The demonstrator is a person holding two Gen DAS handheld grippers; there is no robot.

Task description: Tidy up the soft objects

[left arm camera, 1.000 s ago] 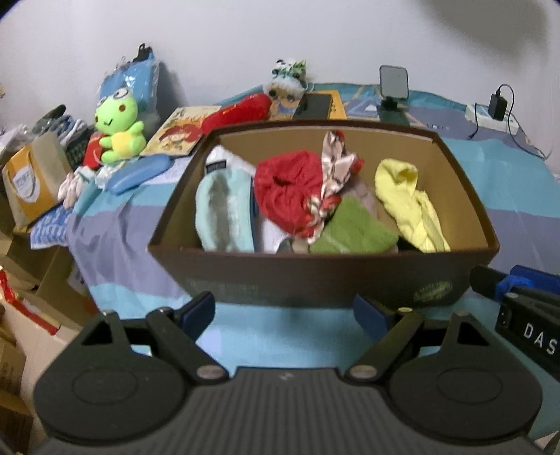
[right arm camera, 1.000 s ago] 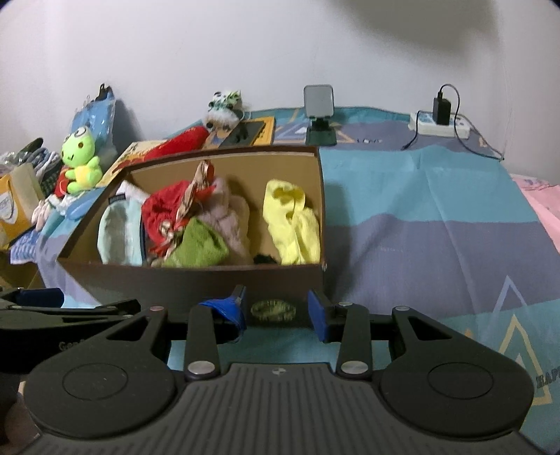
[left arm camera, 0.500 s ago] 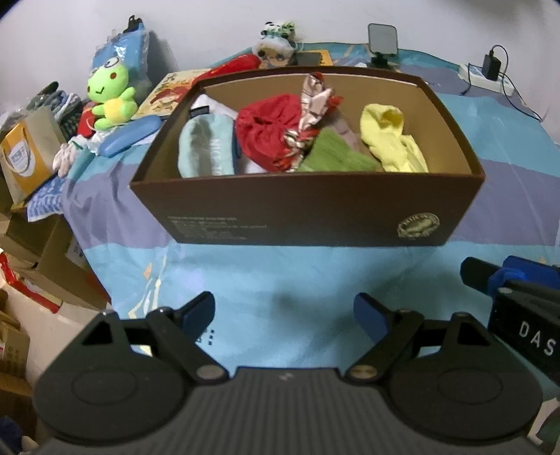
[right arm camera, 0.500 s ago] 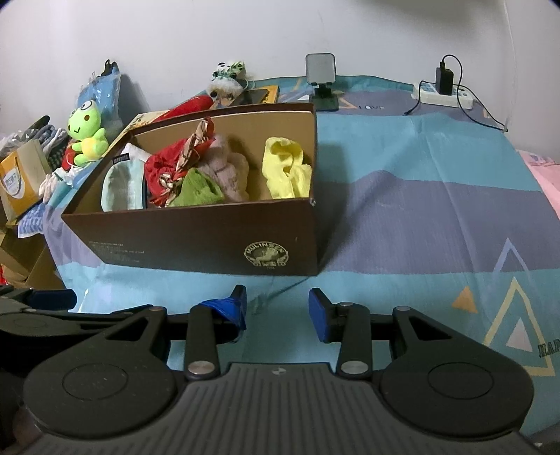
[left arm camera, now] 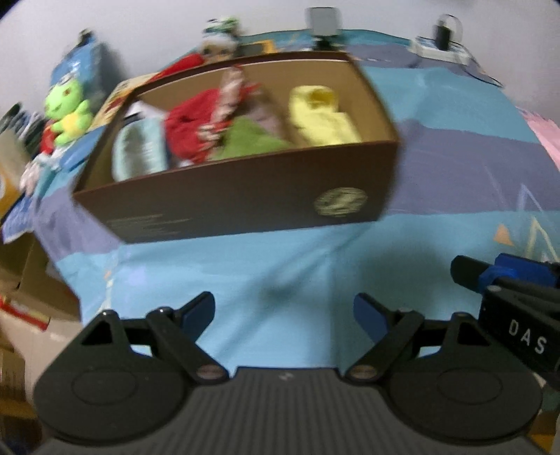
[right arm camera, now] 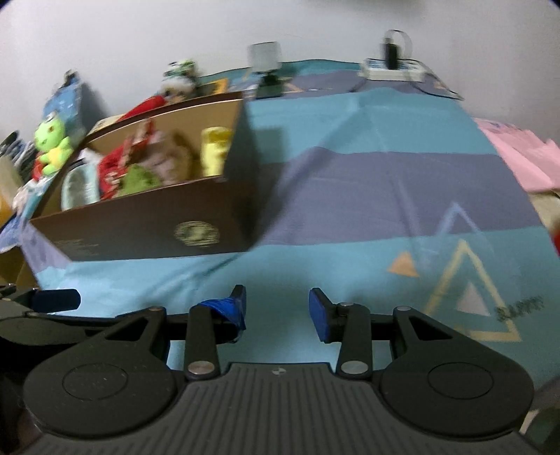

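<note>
A brown cardboard box stands on the bed, holding soft items: a yellow cloth, a red cloth, a green cloth and a pale blue one. The box also shows in the right wrist view, to the left. My left gripper is open and empty, hovering over the bedsheet in front of the box. My right gripper is open and empty, to the right of the left one. Both views are blurred.
A green frog plush sits left of the box, with a small plush and books behind it. A phone stand and a power strip stand at the far edge. Pink fabric lies at the right. Cardboard boxes stand off the bed's left edge.
Both grippers have drawn back from the box and swung to the right; the box now sits farther away and more to the left. Both stay open and empty.
</note>
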